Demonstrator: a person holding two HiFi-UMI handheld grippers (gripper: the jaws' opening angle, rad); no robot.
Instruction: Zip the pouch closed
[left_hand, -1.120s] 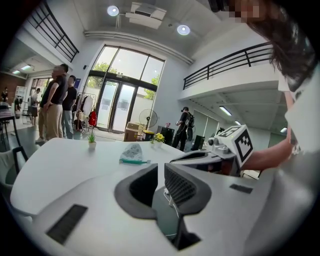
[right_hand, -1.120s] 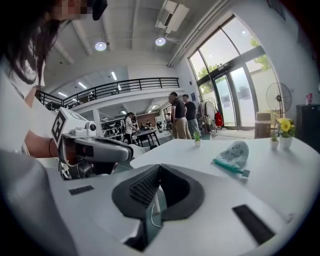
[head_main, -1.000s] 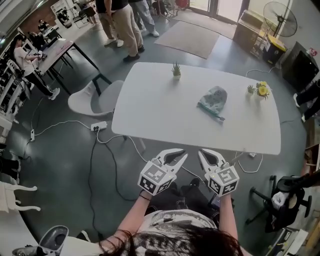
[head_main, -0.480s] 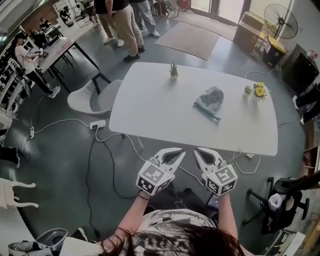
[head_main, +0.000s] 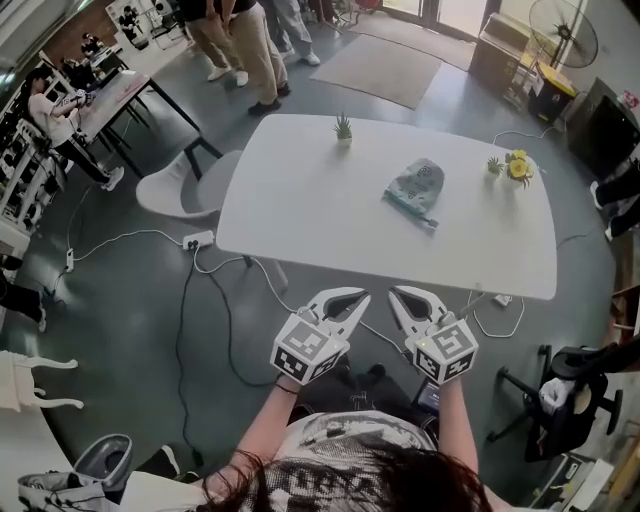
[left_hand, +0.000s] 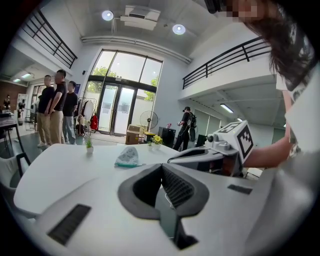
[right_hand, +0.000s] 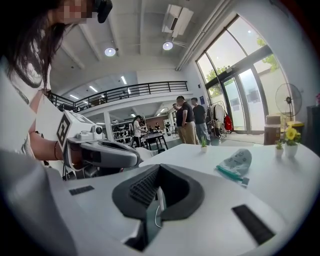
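White table (head_main: 300, 210) carries the pouch (head_main: 415, 188), well apart from the left gripper (head_main: 364, 297) and right gripper (head_main: 393, 293), both with jaws closed together on nothing.

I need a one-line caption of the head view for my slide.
Left gripper and right gripper, both shut and empty, short of the table bearing the pouch.

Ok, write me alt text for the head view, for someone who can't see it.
Seen from above, a person holds the left gripper and right gripper, both shut and empty, side by side short of a white table. A patterned pouch lies untouched on it, between a potted plant and yellow flowers.
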